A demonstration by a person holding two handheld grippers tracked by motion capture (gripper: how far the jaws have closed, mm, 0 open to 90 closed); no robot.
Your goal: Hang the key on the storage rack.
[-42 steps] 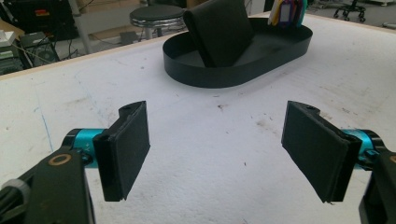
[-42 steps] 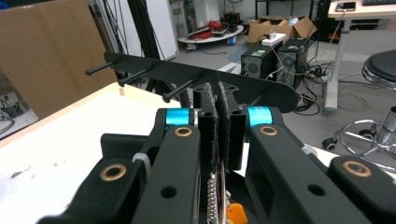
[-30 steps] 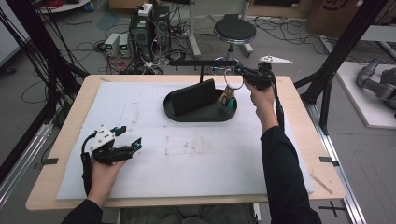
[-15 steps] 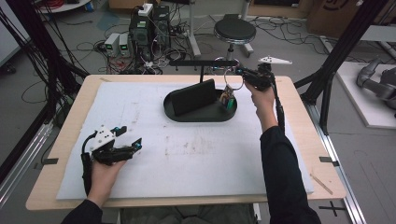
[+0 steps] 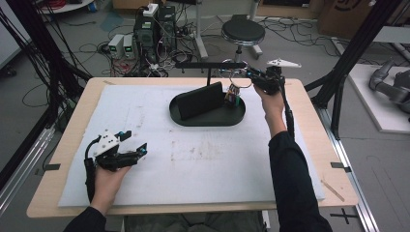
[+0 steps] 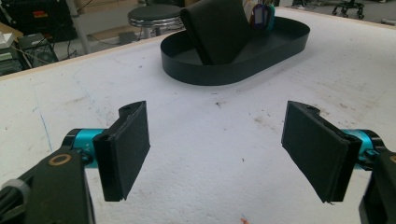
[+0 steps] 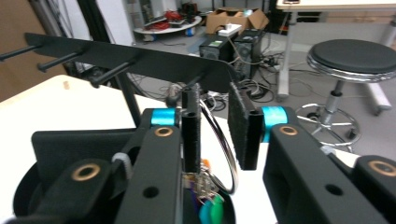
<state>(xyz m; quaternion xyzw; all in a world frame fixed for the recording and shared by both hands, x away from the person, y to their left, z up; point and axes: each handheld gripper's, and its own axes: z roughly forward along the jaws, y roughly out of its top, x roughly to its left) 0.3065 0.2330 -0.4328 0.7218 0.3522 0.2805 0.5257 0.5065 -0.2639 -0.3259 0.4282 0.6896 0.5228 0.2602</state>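
A metal key ring point(image 7: 229, 156) hangs between the two pads of my right gripper point(image 7: 215, 123), close under a peg of the black rack point(image 7: 140, 58). There is a clear gap between the jaws, so the gripper is open. Coloured keys and tags point(image 7: 209, 211) dangle below the ring. In the high view the right gripper point(image 5: 249, 74) is held at the rack bar point(image 5: 208, 65), with the keys point(image 5: 232, 95) over the right end of the black oval tray point(image 5: 193, 120). My left gripper point(image 5: 139, 152) rests wide open on the white mat, holding nothing point(image 6: 217, 154).
A black upright panel point(image 5: 200, 100) leans inside the tray point(image 6: 205, 74). The white mat point(image 5: 217, 164) covers the wooden table. Beyond the far edge stand a round stool point(image 5: 242, 33), computers and cables on the floor.
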